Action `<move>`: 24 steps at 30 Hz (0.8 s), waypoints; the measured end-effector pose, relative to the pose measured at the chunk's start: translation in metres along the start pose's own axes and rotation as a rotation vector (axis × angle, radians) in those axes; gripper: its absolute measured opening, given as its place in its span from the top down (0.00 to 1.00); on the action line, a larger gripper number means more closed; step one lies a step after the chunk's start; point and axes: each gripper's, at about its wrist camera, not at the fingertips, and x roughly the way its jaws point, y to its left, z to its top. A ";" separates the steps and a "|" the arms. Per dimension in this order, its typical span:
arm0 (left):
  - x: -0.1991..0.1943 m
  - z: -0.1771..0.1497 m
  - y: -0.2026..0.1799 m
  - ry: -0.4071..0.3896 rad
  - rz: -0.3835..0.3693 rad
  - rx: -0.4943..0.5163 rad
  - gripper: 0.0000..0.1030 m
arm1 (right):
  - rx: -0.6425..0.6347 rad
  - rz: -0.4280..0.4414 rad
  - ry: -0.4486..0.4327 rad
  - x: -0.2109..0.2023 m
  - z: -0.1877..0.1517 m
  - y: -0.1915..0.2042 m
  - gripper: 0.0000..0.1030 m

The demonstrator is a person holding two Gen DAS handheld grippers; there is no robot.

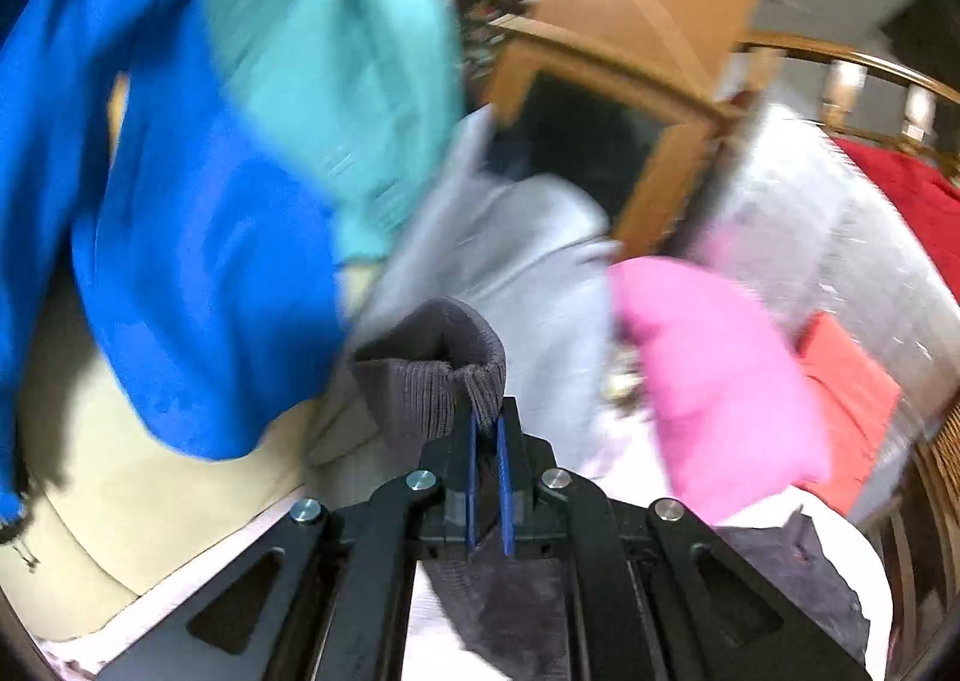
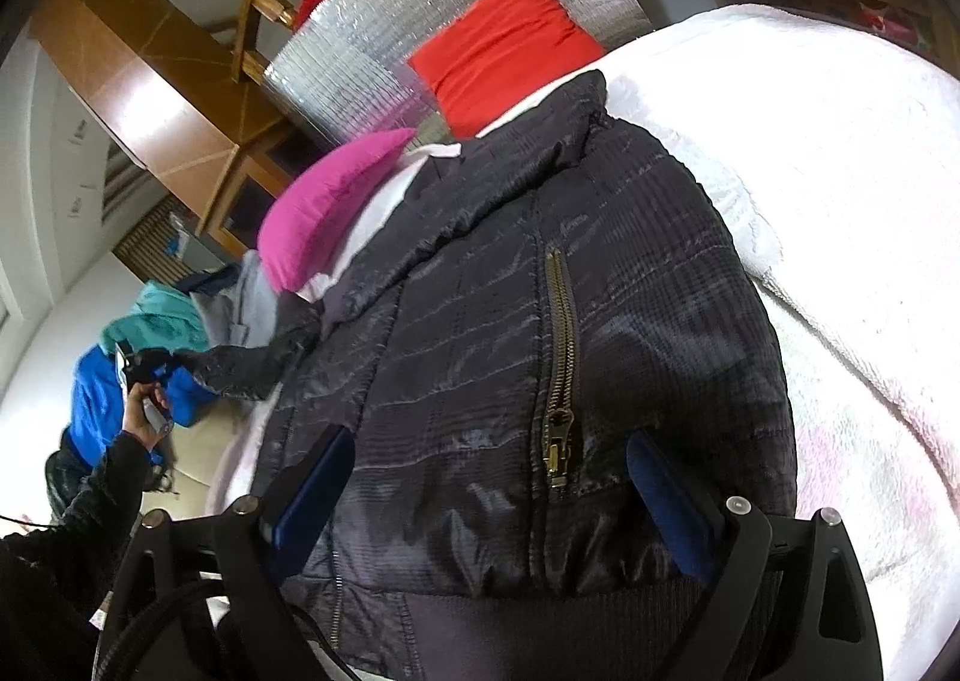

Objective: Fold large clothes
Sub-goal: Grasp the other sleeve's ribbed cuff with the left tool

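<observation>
Right wrist view: dark jacket point(image 2: 510, 321) lay flat on white blanket point(image 2: 840, 171), zip up, unfolded. Right gripper point(image 2: 486, 492) gaped wide over hem, gripping nothing. Left gripper point(image 1: 487, 429) was clamped on ribbed cuff point(image 1: 432, 363), sleeve stretched left; fold barely begun, I'd say. Pink pillow point(image 2: 324, 207), red cushion point(image 2: 504, 45) far side, wooden cabinet point(image 2: 150, 81) beyond.

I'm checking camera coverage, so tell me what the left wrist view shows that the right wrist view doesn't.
Only the left wrist view shows the left gripper shut on the jacket's ribbed cuff, seen up close. Only the right wrist view shows the dark quilted jacket body with its brass zipper, the open right gripper over it, and the white blanket. Both show the pink cushion, the blue garment and the teal garment.
</observation>
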 end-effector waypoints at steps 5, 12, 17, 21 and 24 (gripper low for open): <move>-0.061 0.007 -0.092 -0.058 -0.112 0.152 0.94 | 0.036 0.069 -0.043 -0.013 -0.001 -0.004 0.08; -0.108 -0.027 -0.237 -0.074 -0.276 0.320 0.94 | 0.047 0.141 -0.097 -0.029 -0.001 -0.007 0.08; -0.099 -0.074 -0.322 -0.016 -0.348 0.389 0.94 | 0.081 0.194 -0.126 -0.037 -0.001 -0.014 0.08; -0.078 -0.123 -0.377 0.068 -0.378 0.436 0.94 | 0.097 0.221 -0.139 -0.041 -0.001 -0.017 0.08; -0.068 -0.170 -0.415 0.125 -0.394 0.484 0.94 | 0.102 0.235 -0.143 -0.042 0.000 -0.017 0.08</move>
